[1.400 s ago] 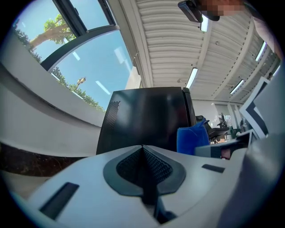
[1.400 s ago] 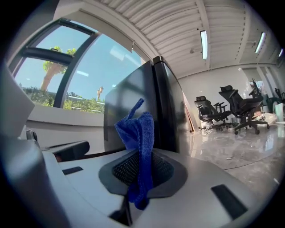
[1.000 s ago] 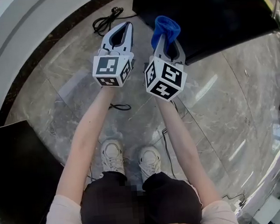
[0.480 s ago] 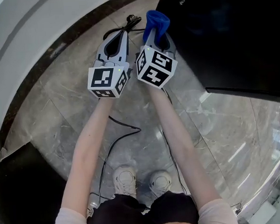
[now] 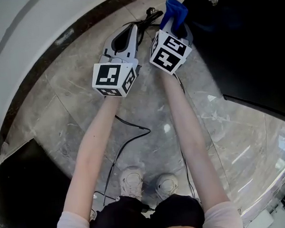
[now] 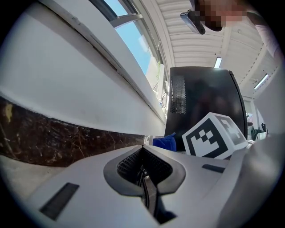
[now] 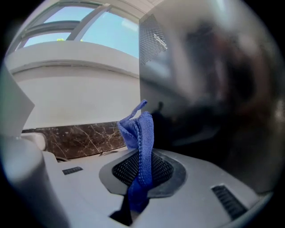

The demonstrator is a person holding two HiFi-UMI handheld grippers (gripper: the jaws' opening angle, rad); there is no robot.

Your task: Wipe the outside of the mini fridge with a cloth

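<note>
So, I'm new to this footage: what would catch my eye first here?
The bright blue cloth, pinched in the right gripper, close beside the black fridge at upper right. Then the two black-and-white marker cubes over the grey marble floor; the left gripper is shut and empty.

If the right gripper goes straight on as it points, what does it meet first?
Most likely the mini fridge, near its corner; the blue cloth in the right gripper would touch first. Depth unclear.
</note>
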